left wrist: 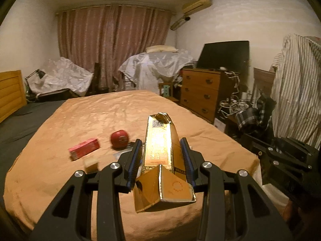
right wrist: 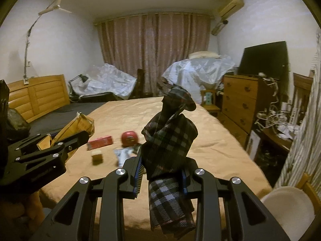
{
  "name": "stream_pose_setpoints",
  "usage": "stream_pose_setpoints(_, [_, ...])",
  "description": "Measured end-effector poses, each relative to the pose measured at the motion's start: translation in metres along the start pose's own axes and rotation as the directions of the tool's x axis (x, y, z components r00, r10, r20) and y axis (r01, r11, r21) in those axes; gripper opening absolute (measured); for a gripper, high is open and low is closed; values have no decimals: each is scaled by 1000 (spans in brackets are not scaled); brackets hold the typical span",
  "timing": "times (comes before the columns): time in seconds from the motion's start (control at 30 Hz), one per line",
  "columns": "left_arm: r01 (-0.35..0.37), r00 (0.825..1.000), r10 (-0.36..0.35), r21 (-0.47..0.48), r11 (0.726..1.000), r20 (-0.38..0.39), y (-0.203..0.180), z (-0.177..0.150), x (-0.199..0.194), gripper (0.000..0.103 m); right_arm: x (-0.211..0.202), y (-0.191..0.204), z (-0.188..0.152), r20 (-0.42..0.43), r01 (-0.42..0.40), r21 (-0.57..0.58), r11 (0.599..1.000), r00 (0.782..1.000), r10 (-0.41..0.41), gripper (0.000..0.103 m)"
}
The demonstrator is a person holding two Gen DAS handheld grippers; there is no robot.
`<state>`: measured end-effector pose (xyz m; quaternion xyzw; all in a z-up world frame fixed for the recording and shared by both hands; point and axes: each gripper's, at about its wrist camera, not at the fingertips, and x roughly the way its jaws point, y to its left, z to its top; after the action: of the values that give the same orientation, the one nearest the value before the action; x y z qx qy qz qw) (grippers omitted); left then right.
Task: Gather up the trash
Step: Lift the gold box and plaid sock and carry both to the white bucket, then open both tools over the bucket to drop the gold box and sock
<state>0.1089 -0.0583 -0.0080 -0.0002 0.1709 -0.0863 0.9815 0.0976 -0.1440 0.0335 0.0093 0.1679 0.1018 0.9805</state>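
My left gripper [left wrist: 161, 147] is shut on a long gold carton [left wrist: 160, 146], torn open at both ends, and holds it above the bed; the carton also shows in the right wrist view [right wrist: 79, 125]. My right gripper [right wrist: 163, 160] is shut on a dark plaid bag [right wrist: 170, 140] that stands up between the fingers and hangs below them. On the orange bedspread [left wrist: 120, 112] lie a red box [left wrist: 84, 147], a red round tin [left wrist: 119, 139], a small tan cube [left wrist: 91, 163] and a silvery wrapper [right wrist: 124, 154].
A wooden dresser [left wrist: 202, 92] with a dark TV [left wrist: 224, 54] stands right of the bed. Cables and clutter [left wrist: 236, 104] fill the floor by it. A wooden headboard [right wrist: 38, 96] is at the left. A white stool [right wrist: 289, 206] stands near the bed's right corner.
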Motion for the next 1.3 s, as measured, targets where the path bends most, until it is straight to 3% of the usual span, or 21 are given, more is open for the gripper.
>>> stream_pose_setpoints(0.3, [131, 991, -131, 63, 989, -12, -68, 10, 21, 37, -34, -75, 9, -22, 114, 18, 993, 993, -114, 31])
stream_pose_setpoints(0.5, [245, 969, -240, 98, 965, -61, -125, 9, 39, 37, -56, -148, 5, -72, 185, 73, 980, 981, -180, 31])
stream_pose_setpoints(0.7, [362, 929, -346, 130, 923, -131, -185, -1, 55, 37, -77, -237, -13, -173, 267, 129, 955, 954, -244, 31])
stream_pose_setpoints(0.93, [479, 862, -437, 131, 868, -255, -241, -20, 78, 37, -85, -314, -41, -302, 312, 170, 935, 919, -252, 31])
stream_pose_setpoints(1.0, [499, 845, -449, 126, 857, -289, -250, -25, 85, 37, -83, -331, -48, -338, 317, 178, 931, 909, -245, 31])
stream_pose_setpoints(1.13, [547, 789, -473, 101, 831, -392, -271, -42, 105, 38, -66, -358, -63, -415, 309, 214, 927, 888, -201, 31])
stream_pose_setpoints(1.3, [554, 756, -457, 84, 829, -468, -281, -66, 125, 38, -47, -371, -84, -479, 306, 232, 923, 862, -165, 31])
